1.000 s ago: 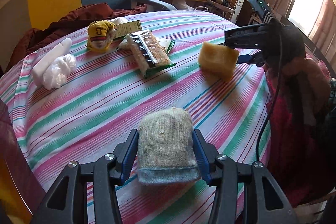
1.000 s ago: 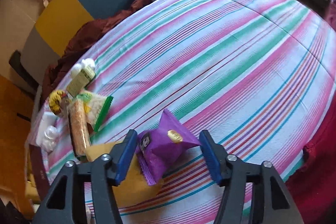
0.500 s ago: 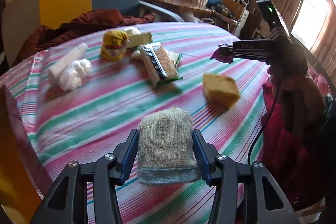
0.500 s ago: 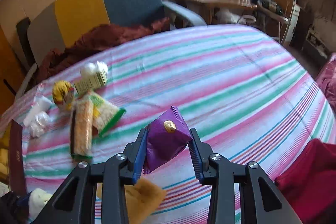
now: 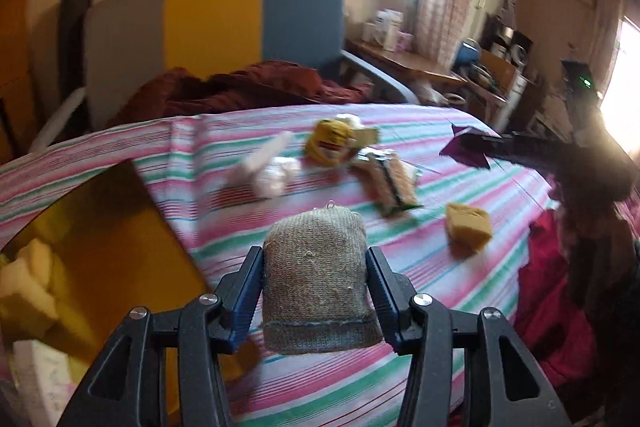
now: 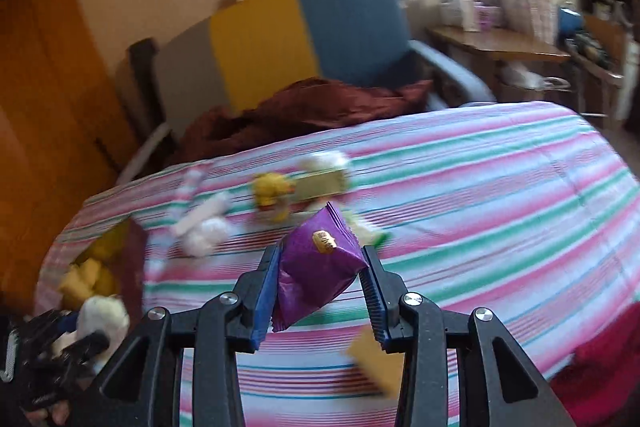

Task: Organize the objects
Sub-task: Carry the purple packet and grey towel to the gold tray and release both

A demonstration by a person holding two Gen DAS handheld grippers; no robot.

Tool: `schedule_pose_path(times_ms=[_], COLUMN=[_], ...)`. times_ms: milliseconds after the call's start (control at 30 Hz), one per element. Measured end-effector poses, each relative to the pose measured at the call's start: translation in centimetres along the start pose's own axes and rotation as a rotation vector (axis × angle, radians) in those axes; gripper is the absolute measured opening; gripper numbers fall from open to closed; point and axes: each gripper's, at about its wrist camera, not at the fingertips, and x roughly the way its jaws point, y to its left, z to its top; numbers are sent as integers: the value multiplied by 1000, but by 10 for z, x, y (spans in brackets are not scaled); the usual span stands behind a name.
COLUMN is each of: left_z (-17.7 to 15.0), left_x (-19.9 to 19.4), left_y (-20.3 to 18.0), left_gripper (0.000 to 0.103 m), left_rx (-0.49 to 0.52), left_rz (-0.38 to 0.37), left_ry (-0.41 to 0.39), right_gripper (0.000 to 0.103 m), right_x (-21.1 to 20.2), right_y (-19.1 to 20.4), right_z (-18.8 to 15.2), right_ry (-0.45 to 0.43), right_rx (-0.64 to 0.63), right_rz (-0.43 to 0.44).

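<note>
Swung both loads leftward toward the yellow box, jaws clamped on knitted scrubber and purple snack packet; best lowered inside before releasing.

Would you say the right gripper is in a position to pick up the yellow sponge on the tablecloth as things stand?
Probably not yet. The right gripper is shut on the purple snack packet, so its jaws are full. The yellow sponge lies uncovered on the striped tablecloth, just below that gripper, so nothing else blocks it.

Twin handheld grippers, black and blue.
Each gripper had black plastic arms, silver screws and ribbed blue pads.
</note>
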Motion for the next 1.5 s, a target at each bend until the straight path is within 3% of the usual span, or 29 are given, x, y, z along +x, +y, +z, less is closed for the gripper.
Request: schedule_pose_path(times_ms=[433,800,1167,1500], left_z=[-26,-56,-63,-53], left_x=[-62,-112,-126,-122], left_y=[108,179,199,204], left_gripper=[51,51,51,52], left_rx=[-244,-415,-481,-476], left_rz=[150,238,232,221], left_ry=[-87,-155,-184,-182], right_gripper=[41,41,41,42], right_x=[33,58,68,82], right_y=[169,266,290,301], right_z=[-38,-76,-95,-114], right_ry=[128,234,296,371], right_rx=[-240,-390,-427,-434], right_rz=[306,438,468,509])
